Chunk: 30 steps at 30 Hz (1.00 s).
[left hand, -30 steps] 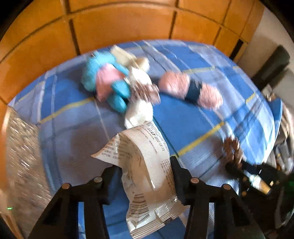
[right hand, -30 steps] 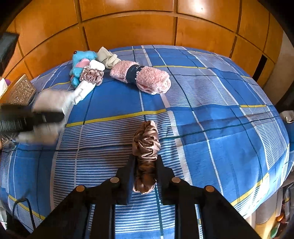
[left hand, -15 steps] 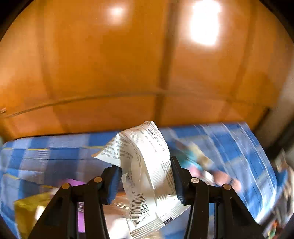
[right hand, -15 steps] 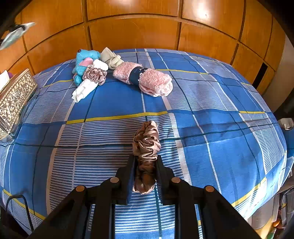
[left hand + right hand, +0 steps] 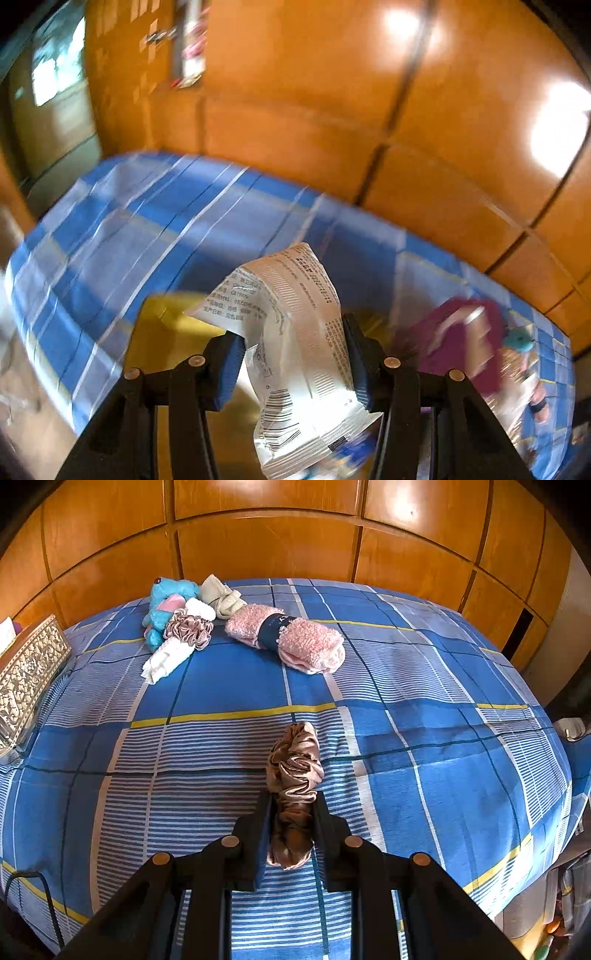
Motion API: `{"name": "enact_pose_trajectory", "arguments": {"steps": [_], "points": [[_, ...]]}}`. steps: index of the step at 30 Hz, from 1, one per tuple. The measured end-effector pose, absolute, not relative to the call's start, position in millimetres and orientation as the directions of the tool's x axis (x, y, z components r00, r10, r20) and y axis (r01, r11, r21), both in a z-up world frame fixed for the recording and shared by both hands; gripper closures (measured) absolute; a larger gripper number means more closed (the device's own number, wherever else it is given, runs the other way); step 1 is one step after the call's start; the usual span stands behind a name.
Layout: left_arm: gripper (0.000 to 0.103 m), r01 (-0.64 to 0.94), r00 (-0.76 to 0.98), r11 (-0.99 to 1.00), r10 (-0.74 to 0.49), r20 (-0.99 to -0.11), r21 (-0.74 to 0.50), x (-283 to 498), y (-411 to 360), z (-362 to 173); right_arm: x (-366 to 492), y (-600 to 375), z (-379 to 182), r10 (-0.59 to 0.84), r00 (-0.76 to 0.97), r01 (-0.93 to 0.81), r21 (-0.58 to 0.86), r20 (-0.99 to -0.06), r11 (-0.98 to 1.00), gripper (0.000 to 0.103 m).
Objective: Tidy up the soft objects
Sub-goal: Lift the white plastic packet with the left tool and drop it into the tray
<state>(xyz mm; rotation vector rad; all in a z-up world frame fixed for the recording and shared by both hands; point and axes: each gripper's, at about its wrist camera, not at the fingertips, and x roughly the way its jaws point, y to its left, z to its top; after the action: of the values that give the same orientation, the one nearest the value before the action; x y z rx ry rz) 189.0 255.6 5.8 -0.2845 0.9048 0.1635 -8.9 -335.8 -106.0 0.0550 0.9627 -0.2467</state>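
Observation:
My left gripper (image 5: 295, 354) is shut on a crumpled white printed packet (image 5: 295, 343) and holds it in the air above blurred yellow (image 5: 166, 332) and magenta (image 5: 461, 339) items. My right gripper (image 5: 293, 812) is shut on a brown satin scrunchie (image 5: 295, 771) low over the blue plaid bed (image 5: 424, 775). At the far left of the bed lie a blue plush toy (image 5: 166, 602), a second scrunchie (image 5: 188, 629), a white cloth (image 5: 166, 661), a beige cloth (image 5: 221, 596) and a rolled pink fuzzy towel (image 5: 291, 638).
An orange wooden panel wall (image 5: 277, 542) stands behind the bed. An ornate silver box (image 5: 26, 675) sits at the bed's left edge. A black cable (image 5: 29, 886) hangs at the near left corner. Clutter lies off the right side.
My left gripper has swung left and away from the pile with the packet; its view is now blurred. My right gripper has stayed almost still with the scrunchie.

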Motion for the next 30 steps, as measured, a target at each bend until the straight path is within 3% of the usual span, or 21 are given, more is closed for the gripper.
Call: {"name": "enact_pose_trajectory", "arguments": {"steps": [6,15,17,20,30], "points": [[0.052,-0.326,0.530,0.927,0.015,-0.848,-0.187,146.5,274.8,-57.0,-7.1,-332.2,-105.6,-0.212,0.531,0.247,-0.089,-0.820,0.965,0.083],[0.046,-0.319,0.464,0.932,-0.003,-0.886,-0.170,142.4,276.2,-91.7,-2.3,-327.5,-105.4,-0.242,0.498,0.243,-0.134,-0.832,0.961,0.084],[0.042,-0.323,0.470,0.930,-0.004,-0.883,-0.176,142.2,274.8,-92.8,-1.8,-325.7,-105.7,-0.251,0.494,0.244,-0.144,-0.832,0.959,0.084],[0.024,-0.334,0.499,0.930,0.033,-0.866,-0.157,135.8,271.2,-85.9,-0.4,-323.8,-106.2,-0.258,0.485,0.246,-0.153,-0.835,0.957,0.085],[0.023,-0.286,0.649,0.947,0.081,-0.757,-0.144,81.0,254.0,-38.5,5.9,-322.2,-105.8,-0.260,0.470,0.253,-0.153,-0.844,0.955,0.090]]}}
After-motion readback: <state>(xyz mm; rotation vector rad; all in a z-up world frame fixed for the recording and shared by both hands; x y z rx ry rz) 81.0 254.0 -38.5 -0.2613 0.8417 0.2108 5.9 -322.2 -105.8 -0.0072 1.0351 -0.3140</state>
